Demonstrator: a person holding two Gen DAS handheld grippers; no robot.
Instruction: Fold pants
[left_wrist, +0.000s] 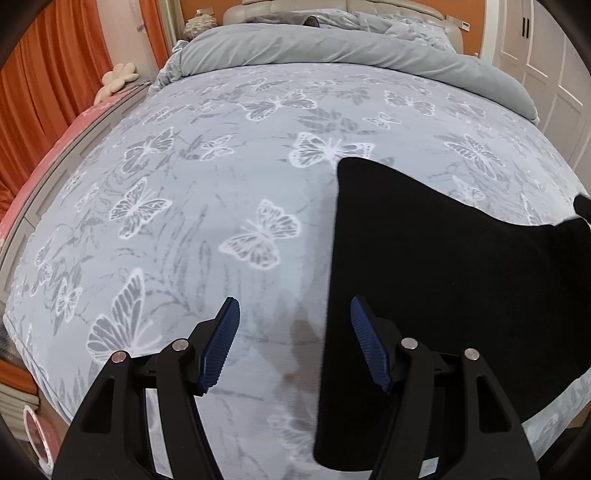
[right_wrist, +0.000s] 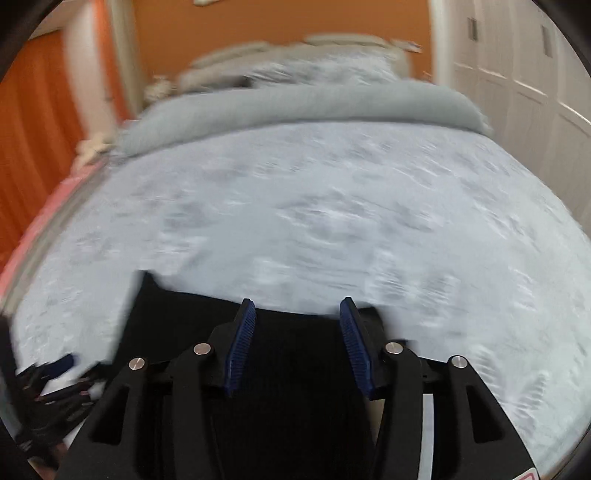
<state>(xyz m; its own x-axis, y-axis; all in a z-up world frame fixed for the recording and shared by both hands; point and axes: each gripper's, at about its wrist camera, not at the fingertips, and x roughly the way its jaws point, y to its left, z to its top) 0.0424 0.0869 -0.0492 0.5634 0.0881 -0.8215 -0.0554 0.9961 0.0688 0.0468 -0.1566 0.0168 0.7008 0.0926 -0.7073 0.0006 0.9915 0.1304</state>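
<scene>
Black pants (left_wrist: 443, 277) flat on butterfly bedspread (left_wrist: 207, 192)

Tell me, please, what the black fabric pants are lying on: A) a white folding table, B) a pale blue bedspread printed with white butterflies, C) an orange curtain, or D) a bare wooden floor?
B: the black fabric pants lie spread on the pale blue butterfly-print bedspread.
</scene>
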